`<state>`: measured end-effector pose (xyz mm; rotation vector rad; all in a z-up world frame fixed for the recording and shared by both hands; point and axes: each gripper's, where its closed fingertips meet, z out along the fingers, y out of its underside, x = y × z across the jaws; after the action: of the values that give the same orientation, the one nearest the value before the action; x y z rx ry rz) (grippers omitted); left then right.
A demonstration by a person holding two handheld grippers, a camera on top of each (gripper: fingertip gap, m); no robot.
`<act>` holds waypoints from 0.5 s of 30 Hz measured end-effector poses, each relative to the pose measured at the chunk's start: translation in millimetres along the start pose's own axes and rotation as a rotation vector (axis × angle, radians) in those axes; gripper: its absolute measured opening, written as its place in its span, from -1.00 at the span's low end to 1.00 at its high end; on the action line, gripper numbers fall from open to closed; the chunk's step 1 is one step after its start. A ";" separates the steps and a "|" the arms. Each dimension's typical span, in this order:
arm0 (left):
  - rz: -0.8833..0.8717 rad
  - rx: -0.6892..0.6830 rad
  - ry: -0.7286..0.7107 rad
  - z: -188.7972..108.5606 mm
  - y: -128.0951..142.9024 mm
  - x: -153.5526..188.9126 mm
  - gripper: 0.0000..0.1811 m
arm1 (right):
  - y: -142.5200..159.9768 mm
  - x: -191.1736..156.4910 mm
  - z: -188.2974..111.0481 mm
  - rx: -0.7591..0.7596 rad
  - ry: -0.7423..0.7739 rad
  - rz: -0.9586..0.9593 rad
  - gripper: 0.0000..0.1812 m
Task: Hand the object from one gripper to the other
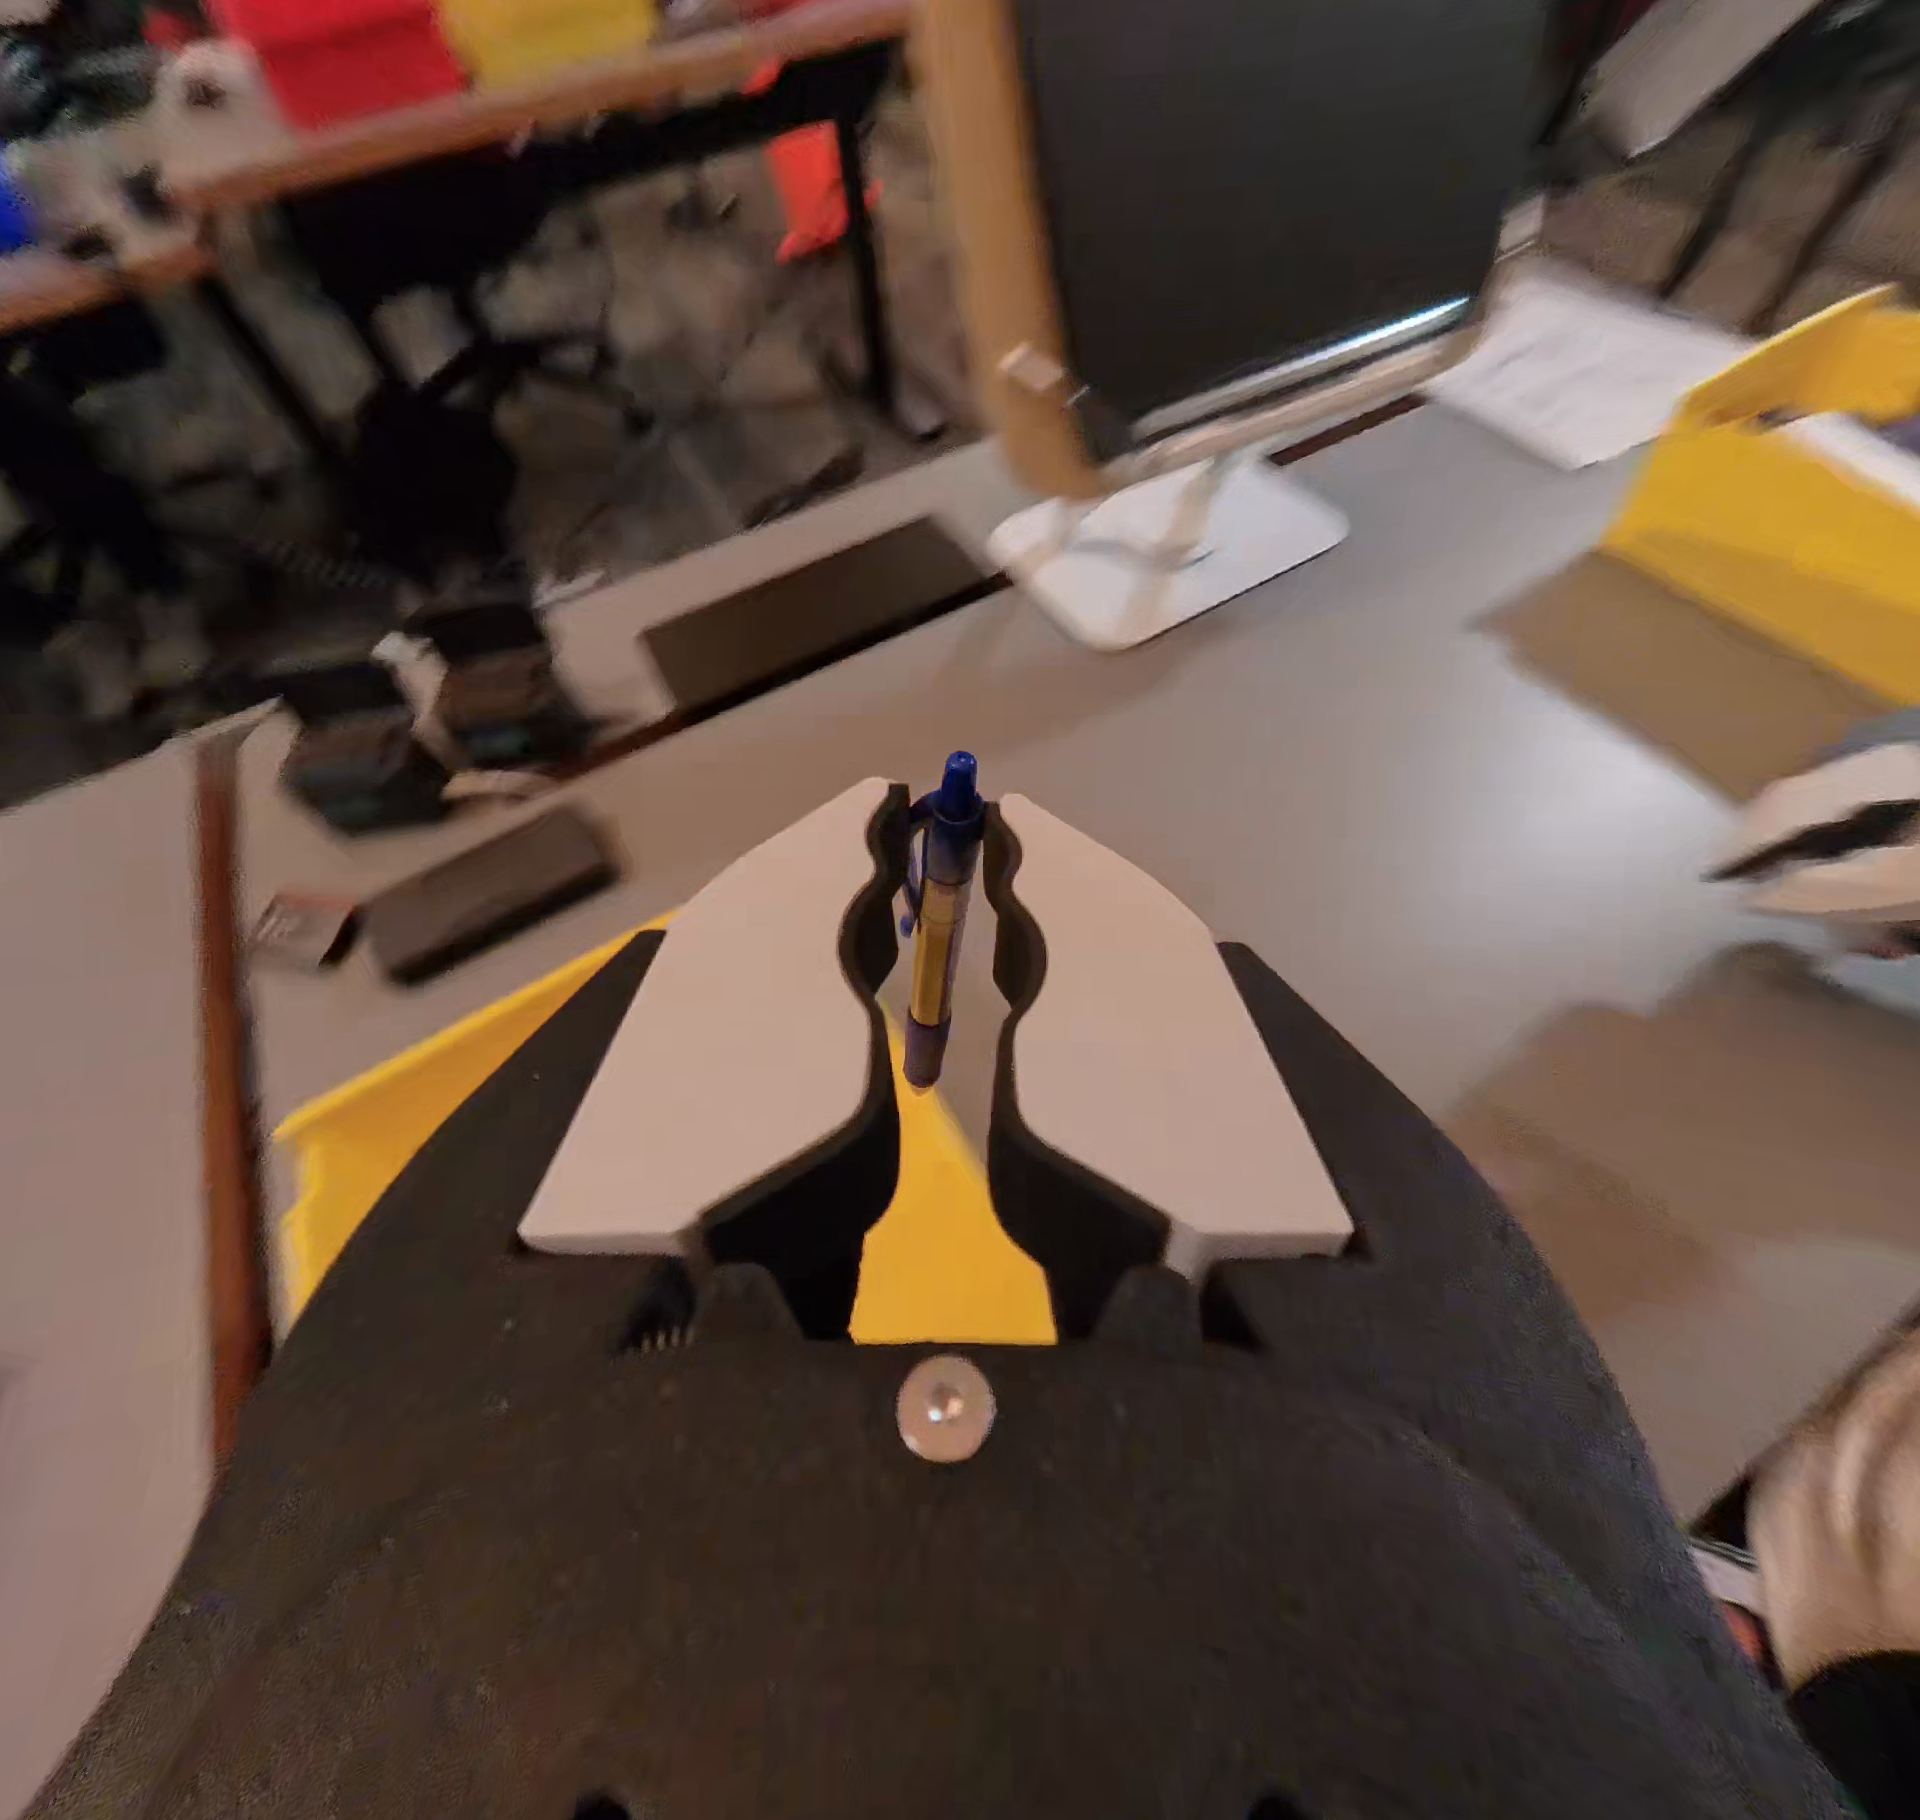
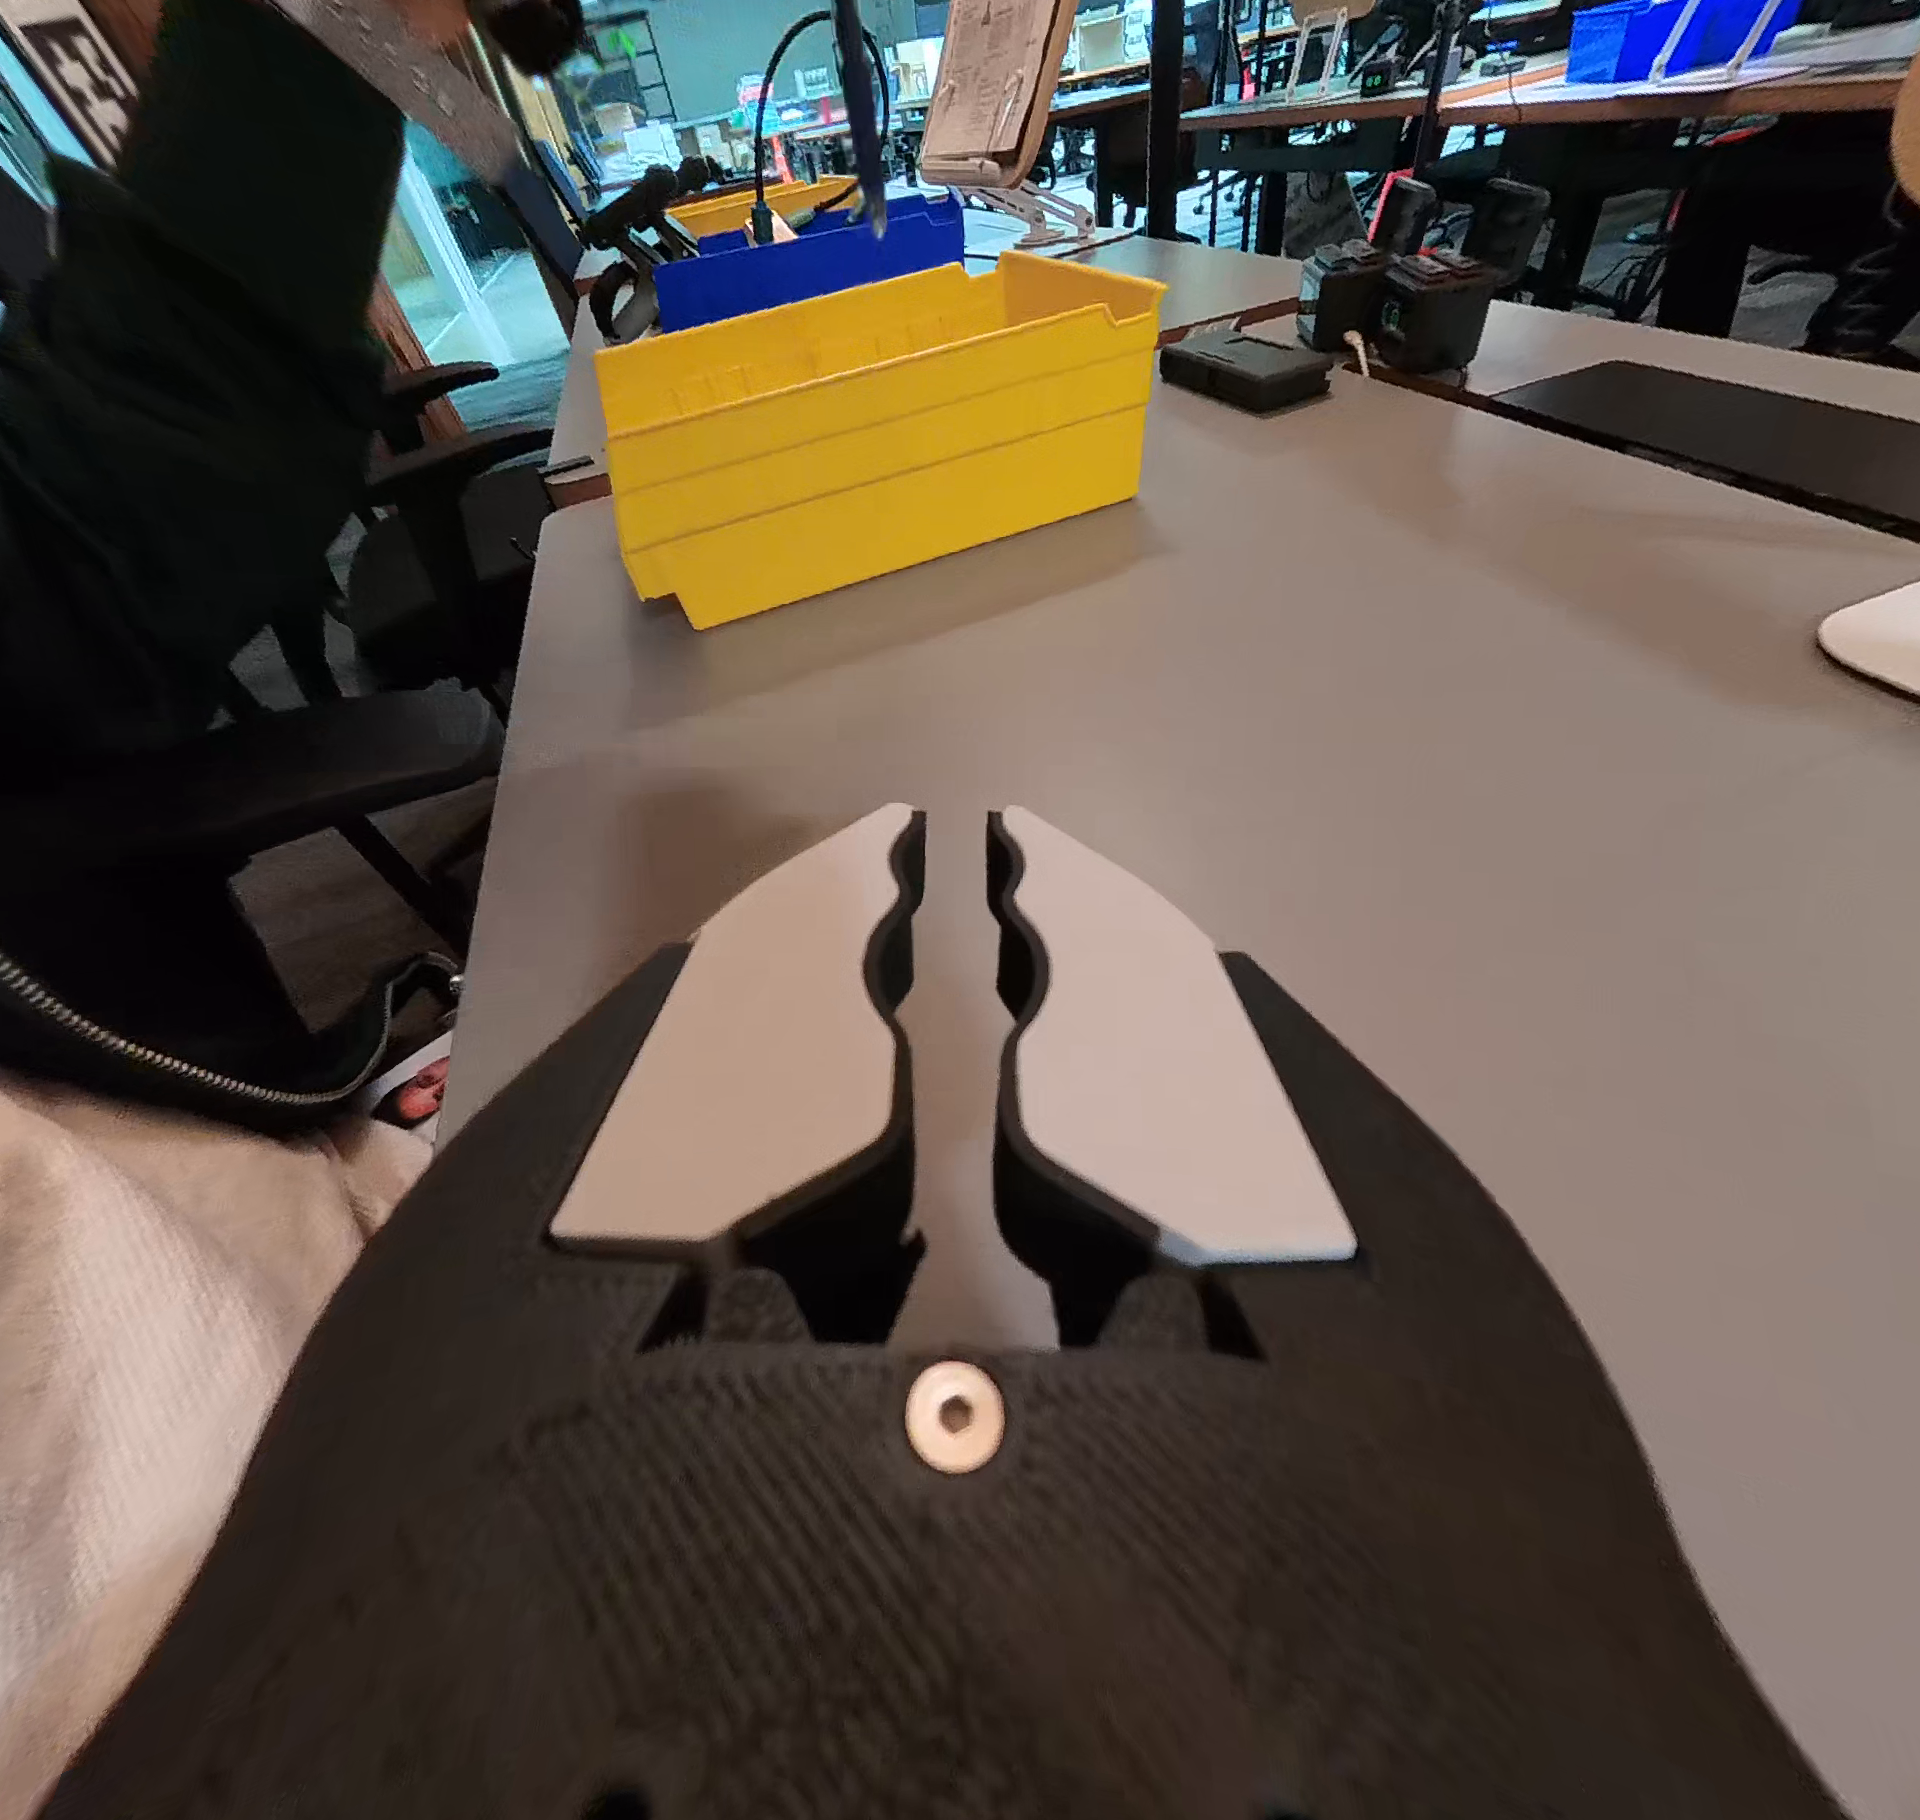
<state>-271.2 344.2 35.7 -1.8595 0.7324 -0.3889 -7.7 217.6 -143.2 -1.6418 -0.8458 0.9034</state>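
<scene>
Your grey table (image 2: 1351, 731) carries a yellow bin (image 2: 883, 440) near its far left edge. Your left hand-held gripper (image 1: 943, 814) is clamped on a blue and yellow pen (image 1: 940, 923), held upright above the table, while your right hand-held gripper (image 2: 954, 820) hovers low, slightly parted and empty.

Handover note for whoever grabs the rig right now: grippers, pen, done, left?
Left gripper: shut on the blue and yellow pen, pinched at its clip end, raised above the grey table.
Right gripper: nothing in it, jaws slightly apart, low over the table, apart from the pen.
Yellow bin sits ahead of it.
Done: pen picked up.
Left: bring grippers together, right grips pen, left releases.
</scene>
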 end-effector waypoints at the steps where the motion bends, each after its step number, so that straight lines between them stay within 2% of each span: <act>1: 0.013 0.042 0.066 -0.2 -12.9 20.8 -0.83 | -1.5 0.5 -1.7 0.000 0.008 -0.015 -0.88; 4: 0.020 0.118 0.293 7.7 -35.3 85.2 -0.83 | -9.5 0.3 -8.2 0.033 0.015 -0.037 -0.84; 7: 0.012 0.131 0.511 27.6 -34.8 145.6 -0.83 | -19.7 -2.1 -14.6 0.099 0.002 -0.019 -0.77; 12: -0.039 0.063 0.643 77.4 -5.5 202.8 -0.83 | -24.6 3.5 -18.6 0.171 0.035 0.099 -0.67; 15: -0.065 0.031 0.718 92.7 2.7 232.5 -0.83 | -23.9 3.0 -16.8 0.164 0.084 0.057 -0.64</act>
<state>-42.1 259.5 -19.5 -1.7076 1.1274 -1.1341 6.2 218.0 -117.4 -1.5559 -0.6525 0.9125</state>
